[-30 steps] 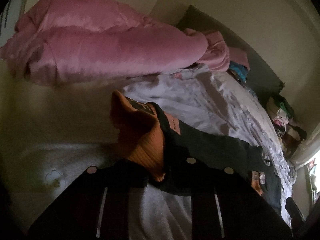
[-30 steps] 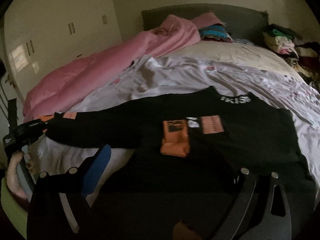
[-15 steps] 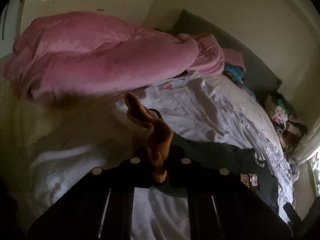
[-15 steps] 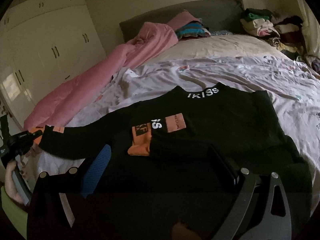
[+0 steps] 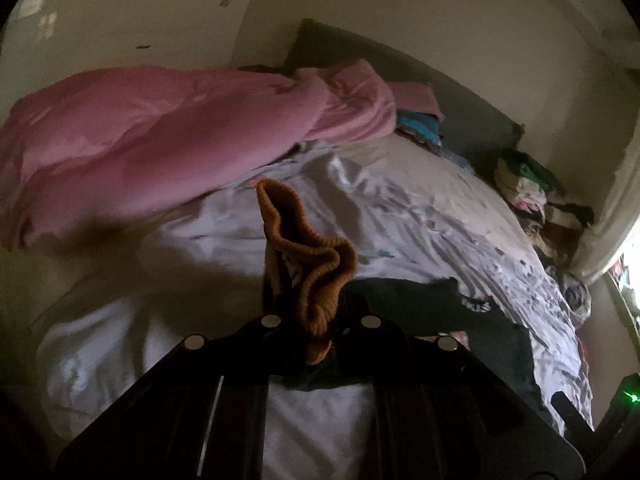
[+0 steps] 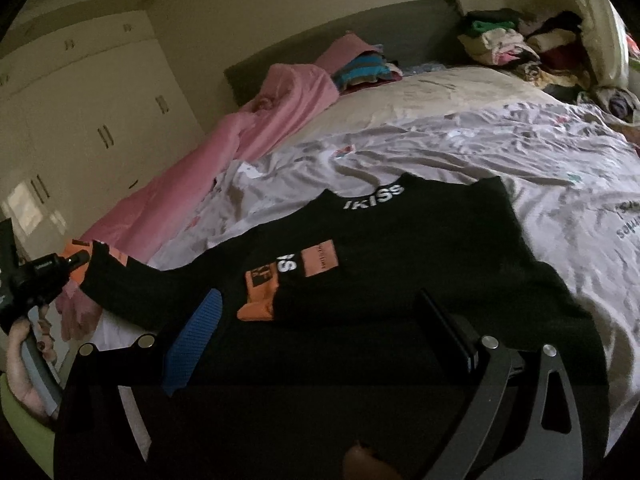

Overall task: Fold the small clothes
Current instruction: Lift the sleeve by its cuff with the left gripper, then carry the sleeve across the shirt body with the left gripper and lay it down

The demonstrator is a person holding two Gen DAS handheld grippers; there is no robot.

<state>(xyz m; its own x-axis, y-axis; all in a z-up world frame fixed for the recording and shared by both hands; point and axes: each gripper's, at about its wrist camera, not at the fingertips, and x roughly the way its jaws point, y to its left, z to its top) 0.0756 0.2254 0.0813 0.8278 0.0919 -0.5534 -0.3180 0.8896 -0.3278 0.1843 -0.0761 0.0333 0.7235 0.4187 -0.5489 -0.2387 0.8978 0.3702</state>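
A black sweatshirt (image 6: 400, 256) with orange patches and white "IKISS" collar lettering lies flat on the bed. Its right sleeve is folded across the chest, the orange cuff (image 6: 258, 304) lying near the middle. My left gripper (image 5: 318, 320) is shut on the orange cuff (image 5: 308, 252) of the left sleeve and holds it up above the sheet; it also shows at the left in the right wrist view (image 6: 76, 260). My right gripper (image 6: 320, 340) is open and empty, low over the sweatshirt's lower hem.
A pink duvet (image 5: 160, 136) is bunched along the left side of the bed. A crumpled lilac sheet (image 6: 520, 148) covers the mattress. Folded clothes (image 6: 364, 68) sit by the grey headboard and a clothes pile (image 6: 516, 40) at the far right corner. White wardrobes (image 6: 92, 112) stand to the left.
My left gripper has closed on the orange cuff and lifted it, stretching the sleeve out to the left. The right gripper has swung its view leftward, staying open.
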